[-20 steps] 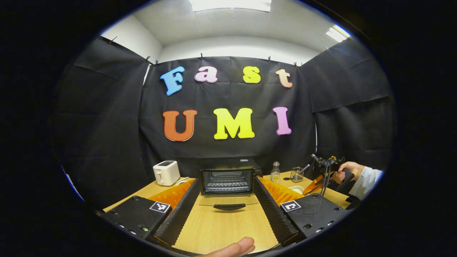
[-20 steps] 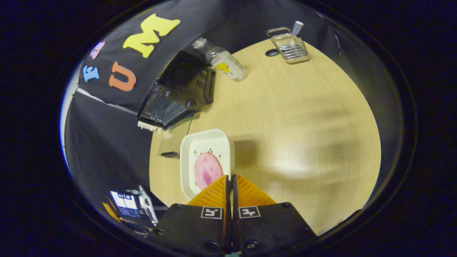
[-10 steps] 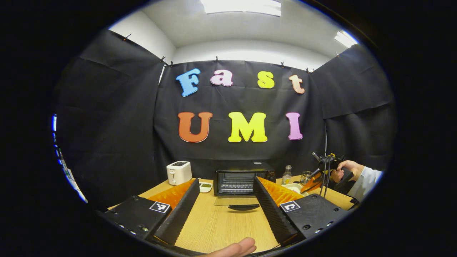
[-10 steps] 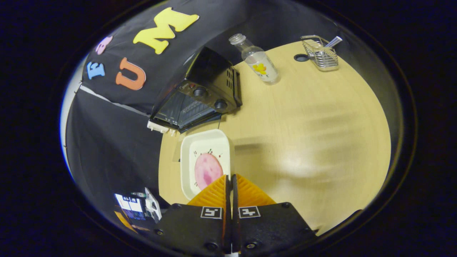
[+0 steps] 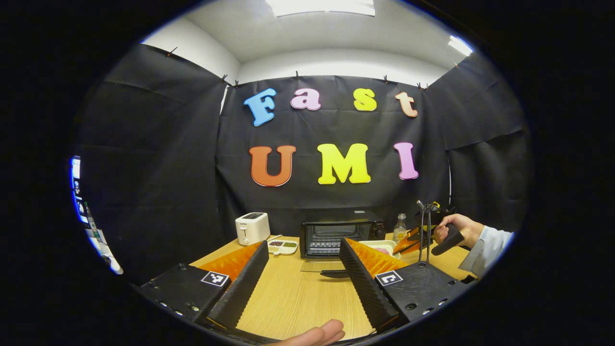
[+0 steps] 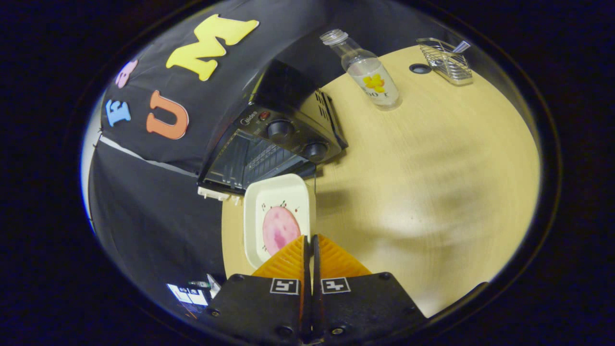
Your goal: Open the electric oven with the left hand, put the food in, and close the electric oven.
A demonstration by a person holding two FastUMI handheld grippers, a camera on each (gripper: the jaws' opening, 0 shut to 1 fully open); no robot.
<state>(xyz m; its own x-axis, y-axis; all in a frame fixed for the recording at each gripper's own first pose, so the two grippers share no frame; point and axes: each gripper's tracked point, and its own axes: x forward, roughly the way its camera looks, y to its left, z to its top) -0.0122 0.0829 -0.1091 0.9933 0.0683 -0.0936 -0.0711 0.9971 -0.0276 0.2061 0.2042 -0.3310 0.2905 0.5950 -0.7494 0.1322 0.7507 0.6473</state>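
1. My left hand-held gripper (image 5: 301, 269) is spread wide over the table (image 5: 298, 302), holding nothing.
2. My right hand-held gripper (image 6: 311, 242) pinches the tray (image 6: 276, 218) of food (image 6: 279, 229) just before the electric oven (image 6: 269, 146), whose door hangs down.

Both views toward oven (image 5: 338, 235), right nearer.

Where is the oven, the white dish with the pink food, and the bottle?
oven (image 6: 281, 129), right gripper view, on its knob panel.
white dish (image 6: 276, 190), right gripper view, on its far rim.
bottle (image 6: 372, 81), right gripper view, on its label.
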